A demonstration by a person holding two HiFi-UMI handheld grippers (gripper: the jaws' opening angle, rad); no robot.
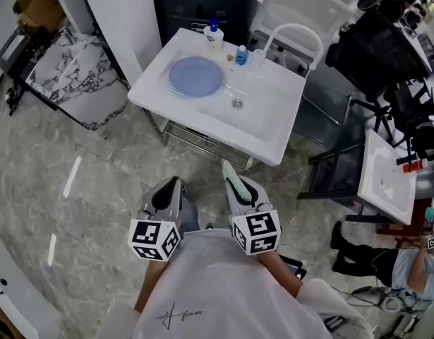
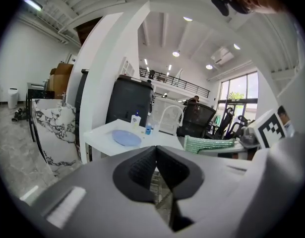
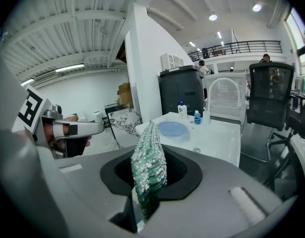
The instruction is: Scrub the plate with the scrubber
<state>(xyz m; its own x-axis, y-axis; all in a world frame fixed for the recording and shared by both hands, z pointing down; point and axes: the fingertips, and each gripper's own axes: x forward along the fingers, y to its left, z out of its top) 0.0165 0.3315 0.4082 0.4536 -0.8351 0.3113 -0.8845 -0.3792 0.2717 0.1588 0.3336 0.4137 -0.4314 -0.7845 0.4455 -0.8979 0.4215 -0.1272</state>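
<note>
A round blue plate [image 1: 195, 75] lies on the left side of the white sink unit [image 1: 269, 143], far ahead of both grippers. It also shows small in the left gripper view as the plate [image 2: 126, 138] and in the right gripper view as the plate [image 3: 172, 129]. My right gripper [image 1: 236, 183] is shut on a green glittery scrubber [image 3: 149, 166] that sticks up between its jaws; the scrubber [image 1: 233, 177] points toward the sink. My left gripper [image 1: 171, 186] is shut with nothing in it, jaws together [image 2: 155, 155]. Both are held close to my body.
A soap bottle [image 1: 213, 35], a small blue bottle [image 1: 241, 55] and a curved white tap [image 1: 294, 34] stand at the sink's back. A marble slab [image 1: 75, 76] leans at the left. A black chair [image 1: 379, 51] and a second white basin [image 1: 389, 179] stand at the right.
</note>
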